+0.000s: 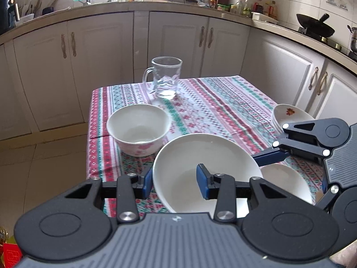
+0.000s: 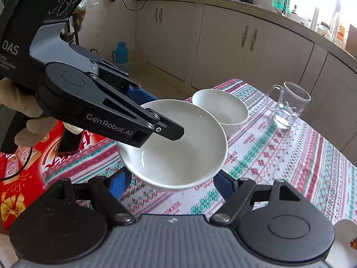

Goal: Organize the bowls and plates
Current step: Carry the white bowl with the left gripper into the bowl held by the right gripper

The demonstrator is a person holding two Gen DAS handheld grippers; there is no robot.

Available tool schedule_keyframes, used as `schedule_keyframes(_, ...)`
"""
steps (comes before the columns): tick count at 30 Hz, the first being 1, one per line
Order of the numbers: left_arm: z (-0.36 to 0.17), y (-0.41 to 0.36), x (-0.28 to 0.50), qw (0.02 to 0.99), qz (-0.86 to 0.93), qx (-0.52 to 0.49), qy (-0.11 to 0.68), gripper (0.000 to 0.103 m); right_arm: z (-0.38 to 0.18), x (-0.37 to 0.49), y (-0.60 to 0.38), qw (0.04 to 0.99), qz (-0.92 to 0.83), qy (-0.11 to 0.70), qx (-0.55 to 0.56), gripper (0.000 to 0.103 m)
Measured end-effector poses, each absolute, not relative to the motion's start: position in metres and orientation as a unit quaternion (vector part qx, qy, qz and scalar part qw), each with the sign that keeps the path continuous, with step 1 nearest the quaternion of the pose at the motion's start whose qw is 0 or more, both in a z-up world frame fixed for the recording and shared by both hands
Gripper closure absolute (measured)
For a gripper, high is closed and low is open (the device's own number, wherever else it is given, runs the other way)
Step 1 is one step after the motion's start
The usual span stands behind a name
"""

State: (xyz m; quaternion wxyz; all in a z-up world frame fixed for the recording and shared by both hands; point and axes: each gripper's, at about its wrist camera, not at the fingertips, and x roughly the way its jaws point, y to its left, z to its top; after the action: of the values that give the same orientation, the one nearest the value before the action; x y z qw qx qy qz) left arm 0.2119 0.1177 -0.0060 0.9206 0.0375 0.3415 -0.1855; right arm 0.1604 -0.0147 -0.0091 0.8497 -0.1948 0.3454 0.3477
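1. The patterned table (image 1: 223, 102) fills mid-frame.
2. The white plate (image 2: 178, 143) hangs lifted at centre, above the cloth.
3. The flowered bowl (image 1: 138, 129), left of centre, seems the likely place to stack it.
4. The left gripper (image 1: 176, 182) is clenched on the plate's near rim; keep it level.
5. The right gripper (image 2: 169, 183) cradles the plate's underside, though contact is partly hidden; move both together.

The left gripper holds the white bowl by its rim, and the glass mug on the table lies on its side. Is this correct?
Not entirely. The glass mug stands upright on the tablecloth, as the left wrist view shows. The left gripper does hold the white bowl by its rim.
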Motion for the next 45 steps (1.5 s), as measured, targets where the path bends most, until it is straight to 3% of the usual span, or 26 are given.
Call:
schedule_keyframes(25,0.003,0.051,0.177,0.913,-0.23,0.055,0.332,0.064,0.006,0.109,-0.063,0.866,0.315,0.342,-0.182,0.019)
schedule_keyframes(45,-0.025,0.021,0.187,0.893,-0.259,0.052,0.365,0.064,-0.009,0.109,-0.084,0.863,0.289,0.376,-0.176,0.019)
